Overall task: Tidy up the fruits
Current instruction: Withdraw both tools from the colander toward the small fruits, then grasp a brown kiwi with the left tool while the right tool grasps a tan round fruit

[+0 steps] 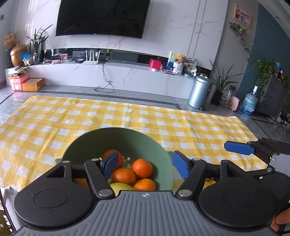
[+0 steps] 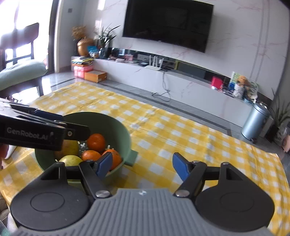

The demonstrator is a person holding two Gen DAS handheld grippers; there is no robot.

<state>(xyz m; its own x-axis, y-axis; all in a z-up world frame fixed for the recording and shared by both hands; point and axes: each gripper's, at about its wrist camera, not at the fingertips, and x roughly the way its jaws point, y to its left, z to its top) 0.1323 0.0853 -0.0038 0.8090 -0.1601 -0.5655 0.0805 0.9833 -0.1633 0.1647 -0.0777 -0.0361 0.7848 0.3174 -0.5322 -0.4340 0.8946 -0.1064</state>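
Left wrist view, green bowl (image 1: 116,143) upright (round, no long axis), oranges (image 1: 142,168) inside

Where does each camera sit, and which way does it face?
Left wrist: on the left gripper, above the green bowl, facing the TV wall; right gripper and a hand show at the right.
Right wrist: on the right gripper, beside the bowl, facing the same wall; left gripper crosses at the left.
Shared: bowl, oranges, checked cloth, TV.
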